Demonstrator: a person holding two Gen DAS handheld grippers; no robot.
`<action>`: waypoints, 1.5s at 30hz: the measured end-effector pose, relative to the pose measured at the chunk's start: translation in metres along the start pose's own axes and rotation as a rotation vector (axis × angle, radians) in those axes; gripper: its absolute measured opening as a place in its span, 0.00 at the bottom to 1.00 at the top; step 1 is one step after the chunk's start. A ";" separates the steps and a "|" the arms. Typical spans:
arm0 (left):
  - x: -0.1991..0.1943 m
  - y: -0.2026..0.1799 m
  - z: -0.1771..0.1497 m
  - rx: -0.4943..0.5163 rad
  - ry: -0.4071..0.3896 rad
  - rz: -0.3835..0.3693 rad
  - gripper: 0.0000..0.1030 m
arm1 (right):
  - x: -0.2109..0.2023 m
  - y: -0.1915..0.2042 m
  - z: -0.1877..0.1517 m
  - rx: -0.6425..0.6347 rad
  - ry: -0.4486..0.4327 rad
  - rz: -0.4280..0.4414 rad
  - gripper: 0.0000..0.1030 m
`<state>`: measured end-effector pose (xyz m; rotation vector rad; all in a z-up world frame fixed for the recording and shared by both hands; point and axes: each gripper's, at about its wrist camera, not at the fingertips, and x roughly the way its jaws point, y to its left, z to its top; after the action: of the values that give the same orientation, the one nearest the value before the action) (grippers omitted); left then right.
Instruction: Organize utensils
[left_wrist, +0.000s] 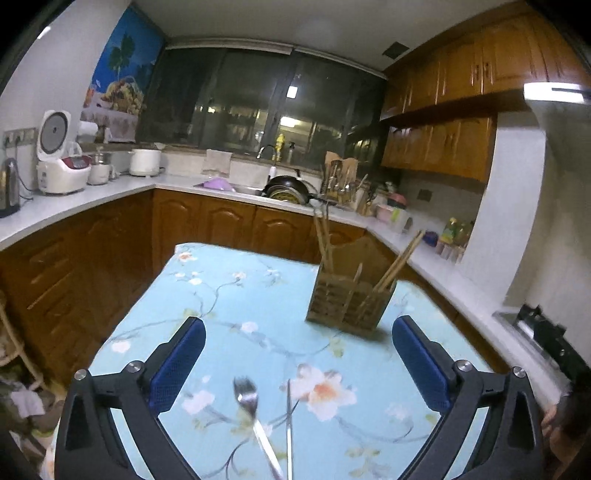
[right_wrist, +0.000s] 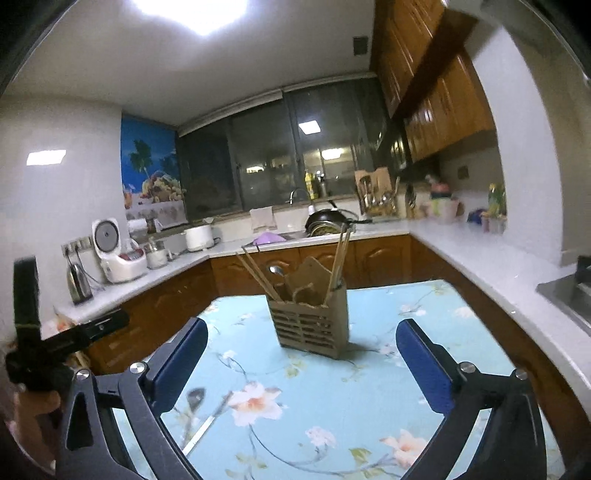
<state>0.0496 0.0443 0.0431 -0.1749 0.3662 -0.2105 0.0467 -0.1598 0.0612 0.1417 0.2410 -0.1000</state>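
Both grippers hovered low over the floral blue tablecloth (left_wrist: 221, 288), tilted slightly downward. The left gripper (left_wrist: 298, 341) and right gripper (right_wrist: 302, 341) stood spread wide, grasping nothing. A slatted wooden utensil holder (right_wrist: 309, 325) with chopsticks (right_wrist: 338, 258) stood ahead; 1 metal fork (left_wrist: 248, 400) lay flat nearby.

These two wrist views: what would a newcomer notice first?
First, the wooden holder standing in the middle of the flowered blue tablecloth, with chopsticks sticking up from it. Next, a fork lying loose on the cloth near the open left claw; the right claw is open too.
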 end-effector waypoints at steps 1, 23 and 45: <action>-0.004 -0.003 -0.011 0.016 0.008 0.006 0.99 | -0.003 0.002 -0.009 -0.009 -0.003 -0.006 1.00; -0.063 -0.019 -0.077 0.150 0.008 0.080 0.99 | -0.035 0.006 -0.093 -0.022 0.030 -0.065 1.00; -0.073 0.006 -0.094 0.191 -0.053 0.149 0.99 | -0.048 0.005 -0.102 -0.032 -0.001 -0.083 1.00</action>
<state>-0.0511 0.0552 -0.0205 0.0352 0.3027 -0.0926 -0.0222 -0.1352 -0.0241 0.0993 0.2479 -0.1788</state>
